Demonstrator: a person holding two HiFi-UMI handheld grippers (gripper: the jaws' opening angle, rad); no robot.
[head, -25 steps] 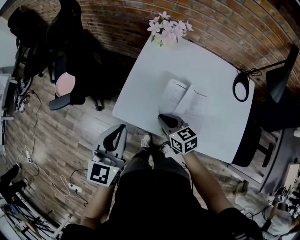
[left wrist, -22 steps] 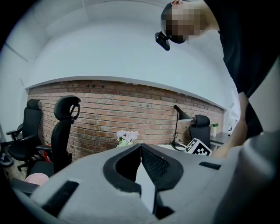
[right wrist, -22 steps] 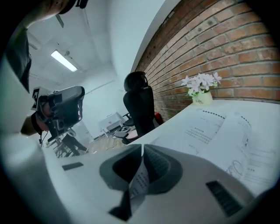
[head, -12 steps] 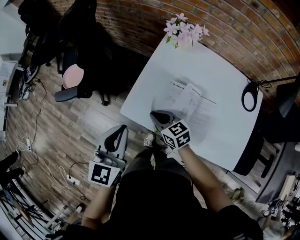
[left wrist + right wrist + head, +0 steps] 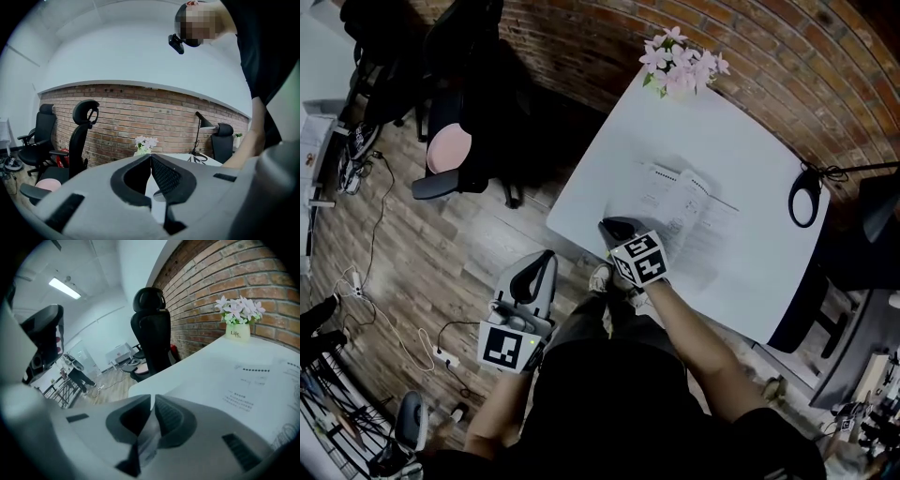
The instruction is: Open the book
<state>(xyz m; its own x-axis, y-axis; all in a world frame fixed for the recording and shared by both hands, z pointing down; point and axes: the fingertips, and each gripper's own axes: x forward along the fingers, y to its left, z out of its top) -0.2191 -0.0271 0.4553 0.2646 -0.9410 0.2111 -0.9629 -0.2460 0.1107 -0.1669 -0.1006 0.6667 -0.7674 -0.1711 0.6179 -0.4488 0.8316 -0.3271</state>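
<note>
The book [image 5: 686, 208] lies open on the white table [image 5: 609, 159], with printed pages facing up [image 5: 246, 394]. My right gripper [image 5: 615, 228] is at the book's left side near the table's front edge. A thin leaf of the book sits between its jaws [image 5: 153, 401], which are opening but still close on it. My left gripper [image 5: 541, 264] hangs over the wooden floor left of the table. It is shut and empty [image 5: 150, 158].
A pot of pink flowers [image 5: 680, 58] stands at the table's far corner. A black desk lamp [image 5: 806, 197] stands at the right edge. Black office chairs [image 5: 455, 141] stand on the floor to the left, with cables [image 5: 412, 347] near them.
My right gripper has moved left and down, away from the book's spine, taking the leaf with it. The book lies spread wider. My left gripper has hardly moved.
</note>
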